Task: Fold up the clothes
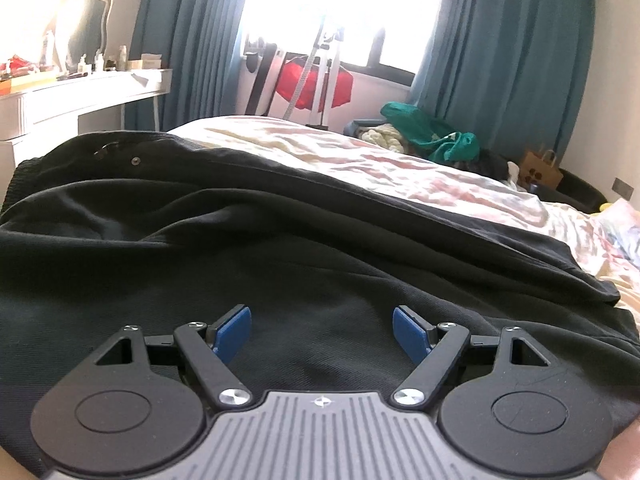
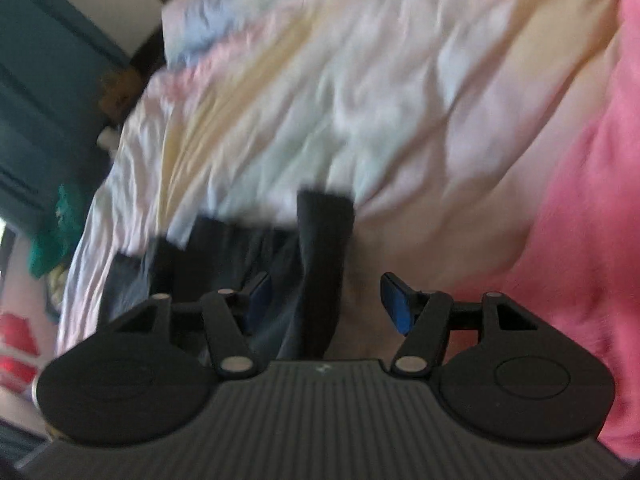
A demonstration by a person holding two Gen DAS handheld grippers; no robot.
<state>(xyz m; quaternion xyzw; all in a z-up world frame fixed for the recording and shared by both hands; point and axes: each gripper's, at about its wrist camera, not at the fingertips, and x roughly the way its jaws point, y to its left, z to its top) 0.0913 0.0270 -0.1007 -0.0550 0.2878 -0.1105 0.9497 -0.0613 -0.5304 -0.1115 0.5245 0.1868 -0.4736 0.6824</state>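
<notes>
A large black garment [image 1: 240, 240] lies spread over the near part of the bed, with a small metal stud [image 1: 136, 161] near its far left edge. My left gripper [image 1: 322, 320] hovers just above its cloth, open, with nothing between the blue pads [image 1: 232, 334]. In the blurred right wrist view, my right gripper [image 2: 326, 288] is open. A narrow strip of the black garment [image 2: 324, 240] stands up between its fingers, and neither pad presses on it. More black cloth [image 2: 224, 256] lies to the left of it.
The bed has a crumpled pastel striped sheet [image 1: 400, 168]. A pink garment [image 2: 580, 200] lies on the right of it. Beyond the bed are a white dressing table [image 1: 80, 96], teal curtains [image 1: 500, 60], a red item on a stand [image 1: 316, 84], green clothes [image 1: 432, 132] and a paper bag [image 1: 540, 172].
</notes>
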